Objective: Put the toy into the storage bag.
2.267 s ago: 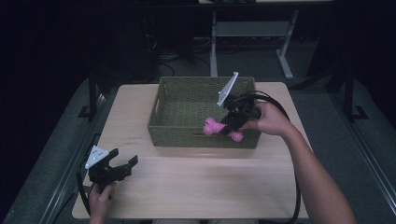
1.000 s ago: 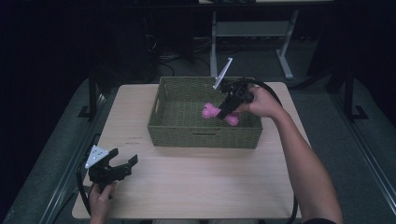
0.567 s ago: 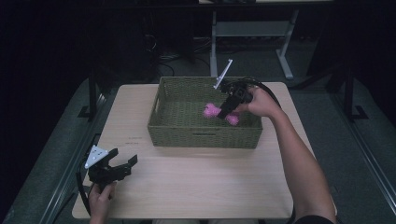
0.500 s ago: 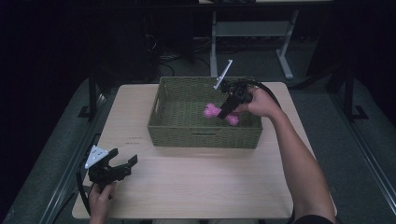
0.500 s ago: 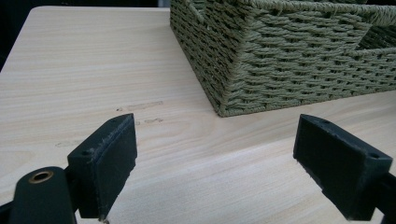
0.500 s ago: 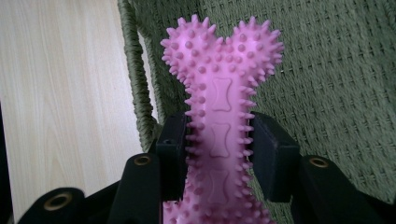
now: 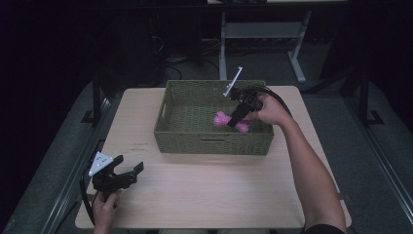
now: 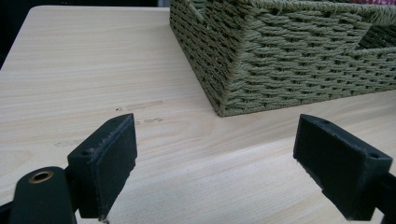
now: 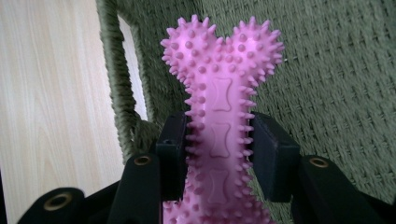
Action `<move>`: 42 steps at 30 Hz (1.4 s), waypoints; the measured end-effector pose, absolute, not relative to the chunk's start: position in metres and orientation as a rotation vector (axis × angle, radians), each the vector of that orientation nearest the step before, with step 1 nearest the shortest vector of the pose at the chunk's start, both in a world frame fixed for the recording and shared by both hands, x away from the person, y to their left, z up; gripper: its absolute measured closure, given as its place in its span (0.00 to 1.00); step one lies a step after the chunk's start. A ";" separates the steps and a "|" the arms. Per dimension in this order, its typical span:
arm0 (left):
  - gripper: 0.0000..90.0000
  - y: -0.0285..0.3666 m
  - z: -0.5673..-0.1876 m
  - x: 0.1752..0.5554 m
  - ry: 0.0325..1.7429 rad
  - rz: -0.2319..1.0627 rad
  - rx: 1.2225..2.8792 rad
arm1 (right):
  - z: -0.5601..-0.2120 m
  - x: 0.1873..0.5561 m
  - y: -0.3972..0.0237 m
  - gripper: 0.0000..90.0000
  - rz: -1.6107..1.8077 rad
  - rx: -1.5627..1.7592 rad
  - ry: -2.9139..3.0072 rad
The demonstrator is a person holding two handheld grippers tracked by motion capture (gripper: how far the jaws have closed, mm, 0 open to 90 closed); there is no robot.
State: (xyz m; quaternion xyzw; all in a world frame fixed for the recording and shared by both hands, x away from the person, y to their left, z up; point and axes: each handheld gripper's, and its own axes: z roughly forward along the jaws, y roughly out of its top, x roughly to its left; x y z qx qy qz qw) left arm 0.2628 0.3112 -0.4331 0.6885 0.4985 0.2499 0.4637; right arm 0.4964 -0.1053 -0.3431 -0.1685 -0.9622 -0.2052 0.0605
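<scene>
Wood table (image 7: 219, 190), dark room. Right gripper (image 7: 237, 114) inside green woven basket (image 7: 213, 142), jaws clamped on pink spiky bone toy (image 9: 219, 116). Left gripper (image 7: 127, 174) wide apart, holding nothing, near table's front-left corner.

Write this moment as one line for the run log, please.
right hand-held gripper: shut on pink spiked bone toy, inside green woven basket | left hand-held gripper: open, empty, over table

The left gripper (image 8: 215, 172) hangs low over the table (image 8: 84, 70), jaws spread wide with nothing between them. Ahead, a green woven basket (image 8: 280, 56) sits with its near corner towards the gap.
</scene>
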 end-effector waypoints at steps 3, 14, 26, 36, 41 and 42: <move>0.14 0.311 -0.433 0.263 1.225 0.614 1.693 | -0.346 0.498 -0.106 0.64 -0.622 -0.515 -2.905; 0.14 0.312 -0.433 0.263 1.228 0.609 1.690 | -0.359 0.503 -0.100 0.64 -0.575 -0.521 -2.905; 0.14 0.311 -0.433 0.262 1.225 0.612 1.688 | -0.369 0.503 -0.091 0.64 -0.559 -0.511 -2.895; 0.14 0.310 -0.433 0.264 1.227 0.607 1.690 | -0.380 0.504 -0.095 0.64 -0.574 -0.532 -2.872; 0.14 0.311 -0.433 0.263 1.228 0.607 1.687 | -0.382 0.506 -0.095 0.64 -0.566 -0.547 -2.871; 0.14 0.312 -0.433 0.263 1.226 0.608 1.685 | -0.382 0.506 -0.095 0.64 -0.569 -0.548 -2.869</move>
